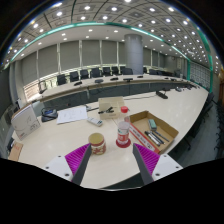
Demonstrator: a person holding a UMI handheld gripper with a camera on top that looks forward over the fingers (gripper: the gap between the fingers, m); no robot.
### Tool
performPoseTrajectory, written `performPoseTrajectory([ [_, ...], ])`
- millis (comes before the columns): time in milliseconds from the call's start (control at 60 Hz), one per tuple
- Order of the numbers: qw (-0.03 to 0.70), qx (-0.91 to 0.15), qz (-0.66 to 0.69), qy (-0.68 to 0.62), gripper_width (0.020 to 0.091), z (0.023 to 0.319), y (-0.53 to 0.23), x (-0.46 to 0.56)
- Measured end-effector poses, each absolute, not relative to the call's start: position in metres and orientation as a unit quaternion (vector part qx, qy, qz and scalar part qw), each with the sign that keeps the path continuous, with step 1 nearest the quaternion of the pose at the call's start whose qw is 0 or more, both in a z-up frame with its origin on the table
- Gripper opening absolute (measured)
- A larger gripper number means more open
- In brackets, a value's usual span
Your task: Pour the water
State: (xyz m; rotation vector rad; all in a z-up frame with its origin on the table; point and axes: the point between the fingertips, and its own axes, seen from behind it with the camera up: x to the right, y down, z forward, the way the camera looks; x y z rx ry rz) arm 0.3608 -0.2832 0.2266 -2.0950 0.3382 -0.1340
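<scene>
My gripper [112, 168] is open above the pale table [60, 140], its two magenta pads [77, 157] spread wide with nothing between them. Just ahead of the fingers stand two small jars. The left one [97, 144] is cream with a brownish label and a light lid. The right one [123, 135] is white with a red band and lid. Both stand upright, a little apart, and neither touches the fingers.
An open cardboard box [152, 128] with small items lies to the right of the jars. Papers [70, 115], a white device [24, 121] and more red-lidded containers [125, 111] sit farther back. Rows of desks and chairs fill the room beyond.
</scene>
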Motion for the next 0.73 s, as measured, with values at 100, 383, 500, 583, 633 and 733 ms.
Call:
performPoseTrajectory([
  [100, 0.476, -0.867, -0.058, 0.133, 0.0857, 0.247, -0.330, 0.325],
  [383, 0.458, -0.883, -0.070, 0.074, 0.0860, 0.261, -0.408, 0.255],
  [500, 0.452, -0.887, -0.070, 0.063, 0.0856, 0.261, -0.422, 0.242],
  [583, 0.465, -0.880, -0.084, 0.052, 0.0860, 0.269, -0.427, 0.239],
  [633, 0.468, -0.878, -0.085, 0.050, 0.0859, 0.269, -0.427, 0.237],
  [733, 0.467, -0.879, -0.090, 0.046, 0.0859, 0.272, -0.428, 0.235],
])
